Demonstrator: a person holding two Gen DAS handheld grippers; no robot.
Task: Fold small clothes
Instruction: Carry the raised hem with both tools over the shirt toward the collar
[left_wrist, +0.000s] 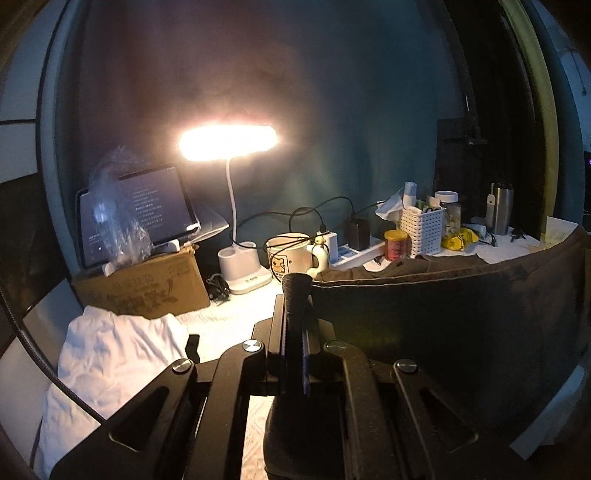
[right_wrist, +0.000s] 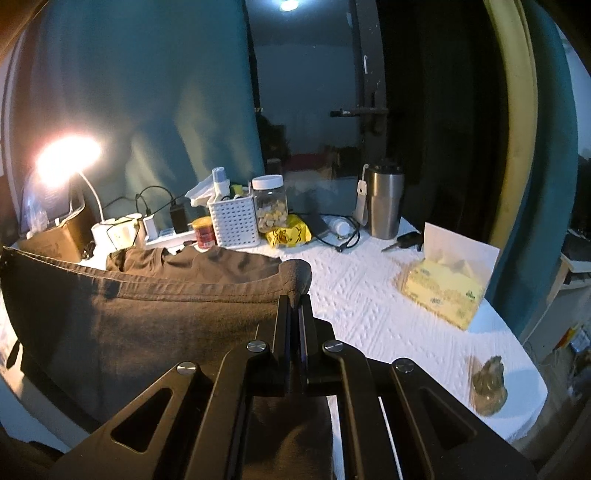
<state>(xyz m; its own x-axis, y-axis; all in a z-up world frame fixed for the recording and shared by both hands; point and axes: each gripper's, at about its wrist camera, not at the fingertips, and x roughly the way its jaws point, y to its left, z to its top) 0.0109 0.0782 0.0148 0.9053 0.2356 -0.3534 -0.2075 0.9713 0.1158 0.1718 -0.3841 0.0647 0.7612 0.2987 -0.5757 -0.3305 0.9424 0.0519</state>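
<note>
Nearest the lens in the left wrist view, left gripper (left_wrist: 297, 284) clenched on the hem of the dark garment (left_wrist: 461, 306), fingers pressed together with the cloth pinched at the tips. Same in the right wrist view: right gripper (right_wrist: 295, 275) clamped tight on the other end of that hem, dark garment (right_wrist: 129, 314) spreading away toward the lower left of the frame.

Step in hand, by the look of it: carrying the held edge over for a fold. Best done by keeping both grips level so the seam stays taut and straight, moving together, and laying the edge down squarely before letting go. Worth minding the cluttered far side of the table, mug (left_wrist: 290, 254) and lamp base (left_wrist: 245, 269) just beyond the cloth.

Garment itself: brown-black, soft, double-stitched along the lifted hem, hanging as a sheet between the two grips, with the rest bunched on the white table cover (right_wrist: 369, 295) behind. Possibly a T-shirt, hard to be sure.

Further off, at lower left of the left view, a white cloth (left_wrist: 110, 354) crumpled, untouched. At right in the right view, tissue box (right_wrist: 443, 284), well apart.
</note>
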